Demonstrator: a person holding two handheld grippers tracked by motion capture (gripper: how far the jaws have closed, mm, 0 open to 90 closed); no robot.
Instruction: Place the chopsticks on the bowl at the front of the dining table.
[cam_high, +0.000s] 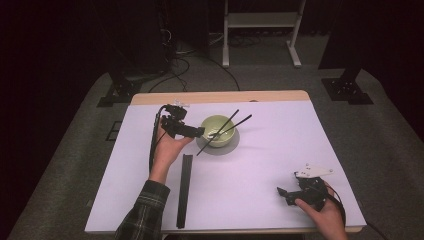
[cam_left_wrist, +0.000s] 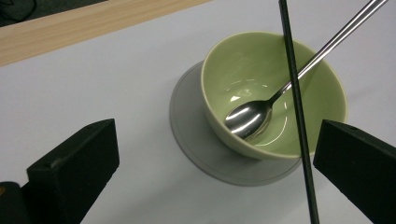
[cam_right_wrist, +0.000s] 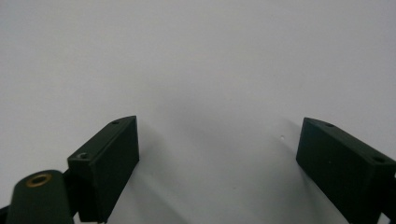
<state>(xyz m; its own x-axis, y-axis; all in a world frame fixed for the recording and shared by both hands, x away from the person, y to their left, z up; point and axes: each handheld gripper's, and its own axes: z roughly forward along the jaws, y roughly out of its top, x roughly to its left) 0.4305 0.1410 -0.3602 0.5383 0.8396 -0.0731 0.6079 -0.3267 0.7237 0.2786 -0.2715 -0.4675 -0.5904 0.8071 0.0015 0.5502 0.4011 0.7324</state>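
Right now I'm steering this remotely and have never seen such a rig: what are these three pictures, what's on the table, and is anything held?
No robot arm here: a person holds a two-jaw gripper in each hand. The high view looks down from above the person's side. The left gripper is at the green bowl; the right gripper rests near the front edge of the white table. The other two pictures come from cameras riding on the grippers, looking along their black jaws. The bowl stands on a grey coaster and holds a spoon; a black chopstick lies across its rim. A long black case lies beside the left forearm. Both grippers are open and hold nothing.
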